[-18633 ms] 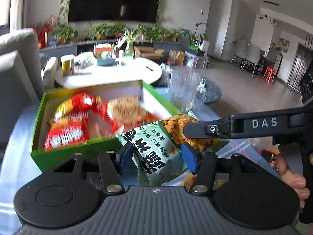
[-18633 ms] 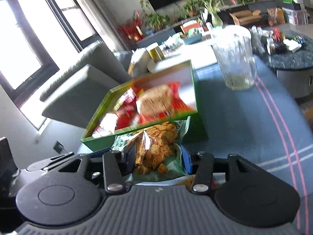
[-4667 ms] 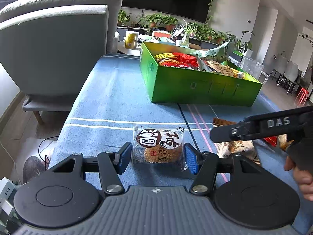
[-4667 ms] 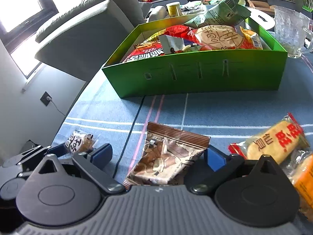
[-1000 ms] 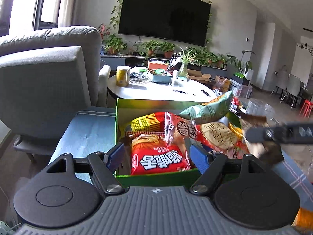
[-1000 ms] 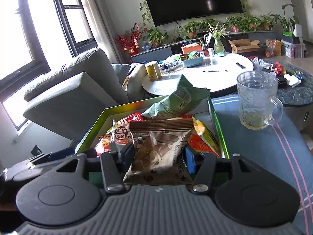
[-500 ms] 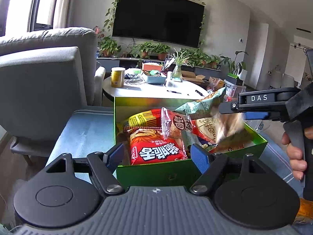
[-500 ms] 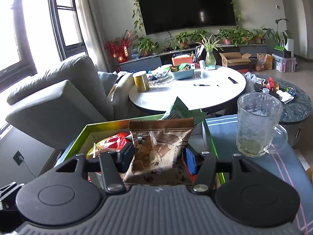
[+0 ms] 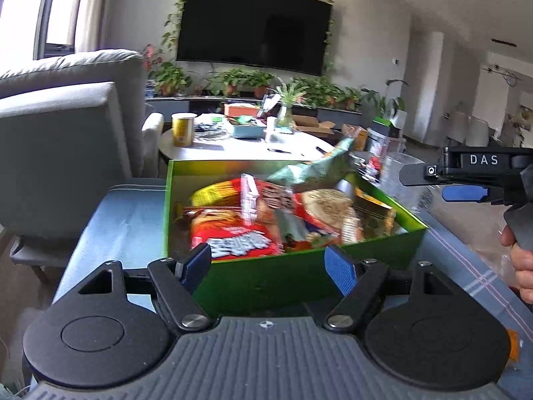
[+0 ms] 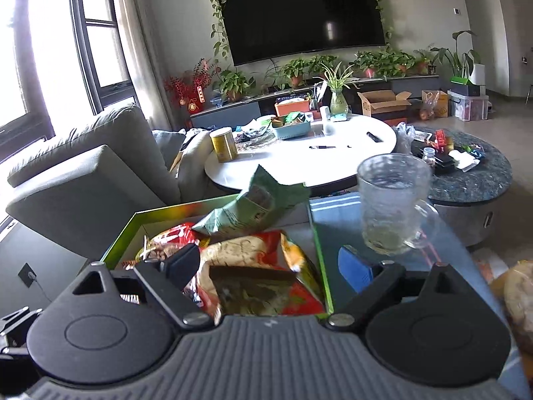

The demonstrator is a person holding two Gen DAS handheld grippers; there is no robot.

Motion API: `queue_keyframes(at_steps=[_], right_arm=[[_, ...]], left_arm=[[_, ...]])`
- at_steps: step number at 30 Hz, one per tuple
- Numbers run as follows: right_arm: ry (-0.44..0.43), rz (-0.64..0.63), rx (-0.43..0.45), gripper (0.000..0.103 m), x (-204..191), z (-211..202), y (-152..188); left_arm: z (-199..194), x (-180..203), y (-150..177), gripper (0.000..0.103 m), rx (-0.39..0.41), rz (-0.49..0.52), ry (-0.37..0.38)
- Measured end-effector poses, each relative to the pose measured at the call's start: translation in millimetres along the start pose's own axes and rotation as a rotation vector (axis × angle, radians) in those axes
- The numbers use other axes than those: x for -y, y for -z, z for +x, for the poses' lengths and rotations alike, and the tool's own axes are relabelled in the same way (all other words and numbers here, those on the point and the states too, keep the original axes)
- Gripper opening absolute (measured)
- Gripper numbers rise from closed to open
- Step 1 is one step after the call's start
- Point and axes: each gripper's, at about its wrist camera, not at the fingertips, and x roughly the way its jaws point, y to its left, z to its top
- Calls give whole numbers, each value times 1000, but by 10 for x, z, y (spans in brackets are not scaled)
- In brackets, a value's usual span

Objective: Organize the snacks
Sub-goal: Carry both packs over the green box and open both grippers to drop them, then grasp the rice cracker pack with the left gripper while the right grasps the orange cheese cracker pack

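Right gripper (image 10: 268,265): fingers apart, nothing clamped between them. Directly below the gap lies the brown snack packet (image 10: 253,291), dropped flat on the other packs at the near right corner of the green box (image 10: 321,260); neither pad touches it. The blue pad (image 10: 354,271) stands outside the box's right wall, over the blue cloth.

Left gripper (image 9: 268,266): fingers apart, holding nothing, hovering at the box's near wall (image 9: 299,280). Its pads flank the wall's upper edge without gripping it.

Green box, contents:
- red packet with white lettering (image 9: 233,240), near left;
- yellow packet (image 9: 216,193) behind it;
- red pack showing a round cracker (image 9: 323,203), centre;
- pale green bag (image 9: 313,170), propped up at the far side, rising above the rim;
- brown snack packet, near right corner, uppermost.

Beside the box, to its right on the cloth: a glass mug (image 10: 394,213), upright, well clear of both grippers. A person's hand (image 9: 519,256) grips the right tool's handle.
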Motion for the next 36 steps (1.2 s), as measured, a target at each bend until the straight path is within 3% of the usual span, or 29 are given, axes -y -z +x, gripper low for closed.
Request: queue_keyframes(at_steps=[5, 11, 15, 18, 22, 26, 27, 28, 36], right_arm=[[-4, 6, -12, 79, 153, -166, 47], [15, 18, -8, 79, 341, -362, 82], [18, 43, -6, 79, 468, -433, 122], [0, 55, -21, 79, 519, -451, 172], [-26, 21, -51, 79, 525, -449, 261], [-48, -39, -79, 79, 516, -482, 352], [-53, -53, -84, 79, 518, -506, 381], [-57, -65, -90, 79, 526, -531, 409], [-72, -131, -171, 79, 512, -628, 654]], left_arm=[[-22, 369, 94, 73, -40, 107, 78], [-8, 891, 259, 73, -106, 253, 230], [127, 1161, 388, 73, -188, 311, 309], [307, 1279, 471, 73, -262, 347, 283], [486, 1308, 428, 69, -282, 296, 263], [599, 1288, 421, 48, -311, 237, 246], [585, 1284, 431, 40, -304, 248, 232], [565, 1286, 434, 39, -300, 266, 217], [328, 1018, 454, 38, -305, 186, 130]])
